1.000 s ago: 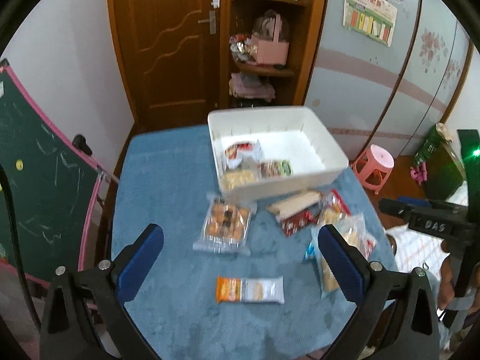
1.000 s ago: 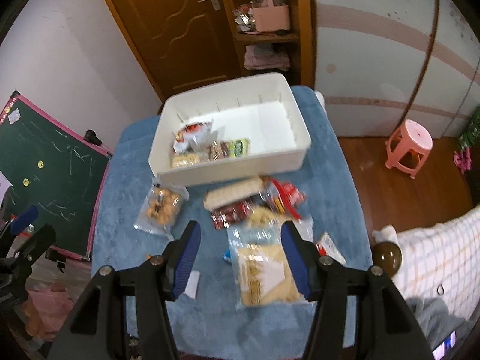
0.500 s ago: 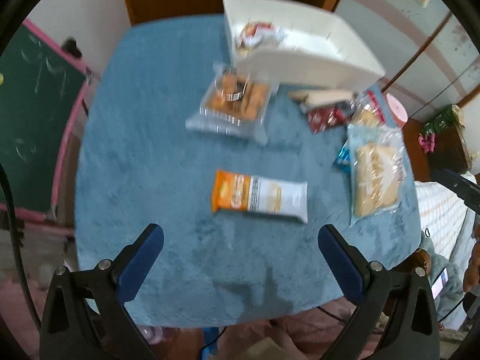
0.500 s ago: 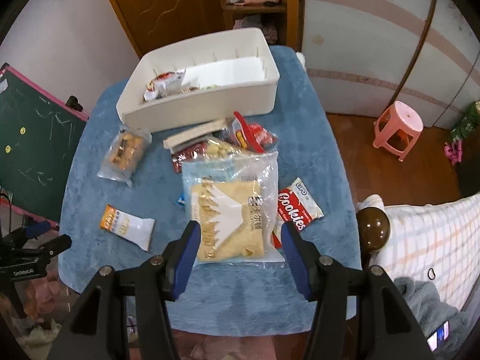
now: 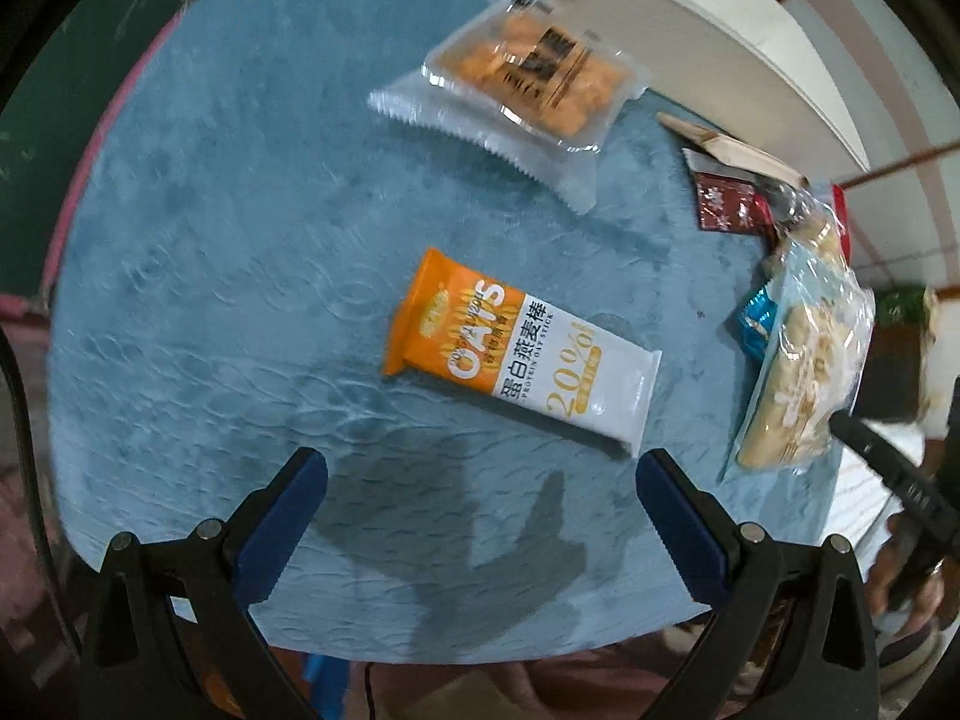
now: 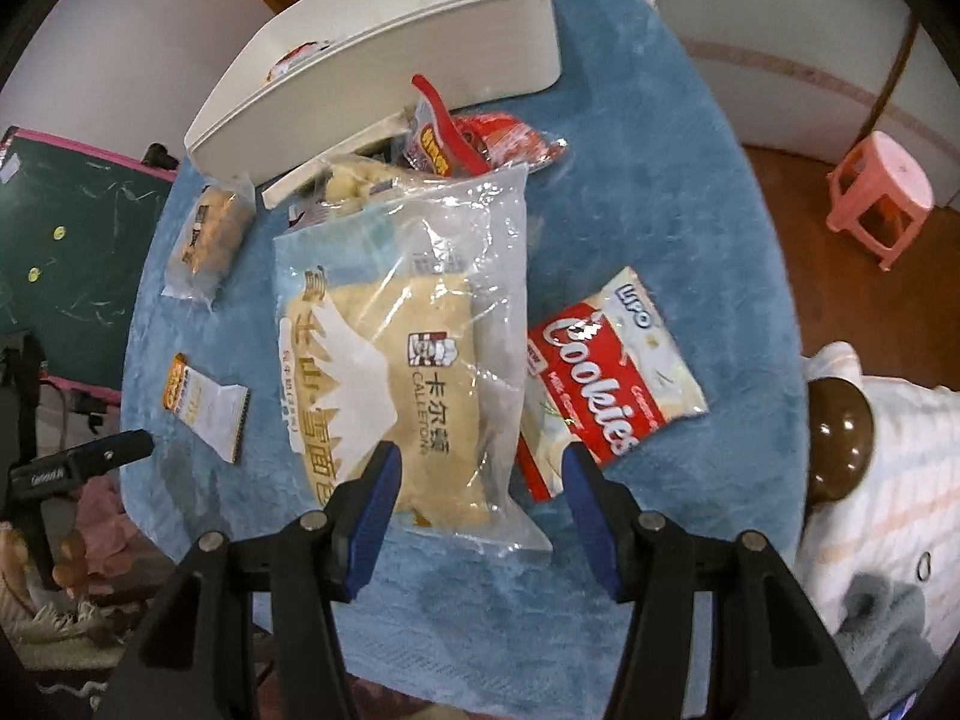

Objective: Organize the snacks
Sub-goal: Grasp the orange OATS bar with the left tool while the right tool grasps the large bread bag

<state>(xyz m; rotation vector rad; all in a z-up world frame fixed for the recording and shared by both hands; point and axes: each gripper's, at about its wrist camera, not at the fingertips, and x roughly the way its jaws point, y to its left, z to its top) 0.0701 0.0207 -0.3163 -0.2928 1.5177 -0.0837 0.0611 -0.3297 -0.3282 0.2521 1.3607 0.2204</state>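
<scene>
My left gripper (image 5: pixel 480 480) is open and empty just above the blue cloth, its fingers either side of the near end of an orange and white OATS bar (image 5: pixel 519 354). My right gripper (image 6: pixel 477 474) is open, its fingers straddling the near end of a large clear bread bag (image 6: pixel 408 348). A red Cookies packet (image 6: pixel 612 366) lies right of that bag. A white bin (image 6: pixel 384 54) with a few snacks in it stands at the back. The OATS bar also shows in the right wrist view (image 6: pixel 204 408).
A clear pack of orange pastries (image 5: pixel 528 84) lies near the bin (image 5: pixel 690 42). A beige stick pack (image 5: pixel 732 150), a dark red packet (image 5: pixel 723 204) and a blue wrapper (image 5: pixel 759 324) lie by the bread bag (image 5: pixel 798 372). The table edge is close. A pink stool (image 6: pixel 879 192) stands at right.
Both grippers have dropped down and tilted toward the table. The left closed in on the OATS bar; the right closed in over the bread bag. Both stayed open.
</scene>
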